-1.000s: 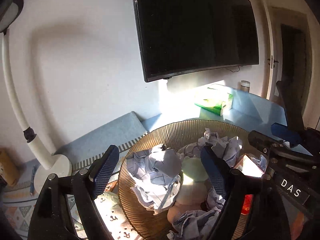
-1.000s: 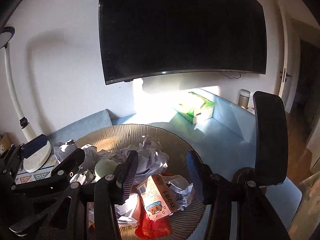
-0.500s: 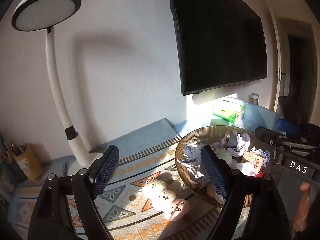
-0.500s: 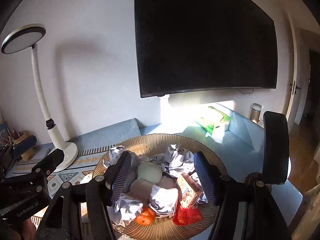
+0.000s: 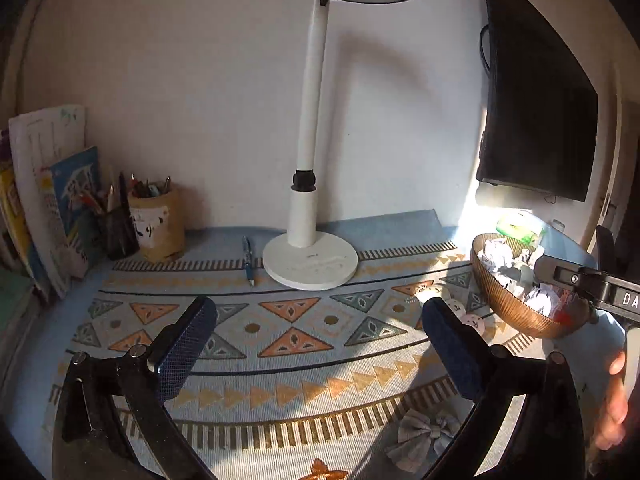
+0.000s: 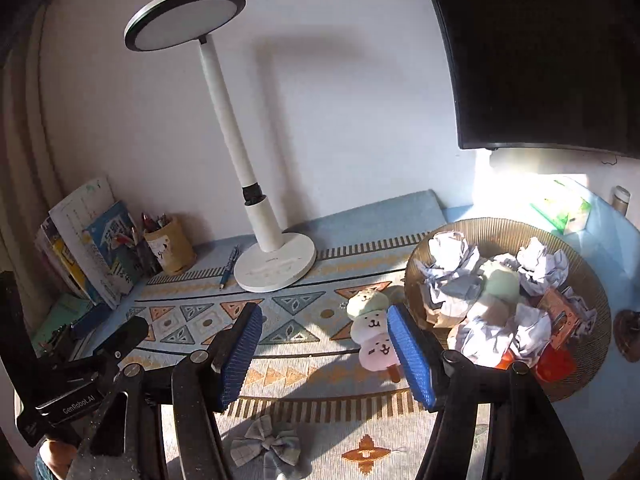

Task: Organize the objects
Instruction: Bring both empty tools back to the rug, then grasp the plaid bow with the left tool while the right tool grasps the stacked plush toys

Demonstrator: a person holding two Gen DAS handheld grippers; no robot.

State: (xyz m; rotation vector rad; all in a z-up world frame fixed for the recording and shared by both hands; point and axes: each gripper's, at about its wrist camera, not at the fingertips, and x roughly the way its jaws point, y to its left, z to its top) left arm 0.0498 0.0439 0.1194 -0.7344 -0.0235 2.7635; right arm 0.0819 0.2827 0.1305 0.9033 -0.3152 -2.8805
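Plush skewer toy (image 6: 374, 334) lies loose on the mat, touching the right gripper's (image 6: 324, 350) right pad, beside the full bowl (image 6: 592, 280). Both grippers are empty, jaws apart; the left gripper (image 5: 316, 346) has just opened wider. Judged step: selecting the next item. Next: centre the jaws over it.

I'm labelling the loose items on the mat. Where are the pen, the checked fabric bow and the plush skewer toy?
pen (image 6: 229, 267), right wrist view, mid-barrel.
checked fabric bow (image 6: 267, 445), right wrist view, centre knot.
plush skewer toy (image 6: 371, 325), right wrist view, white middle face.
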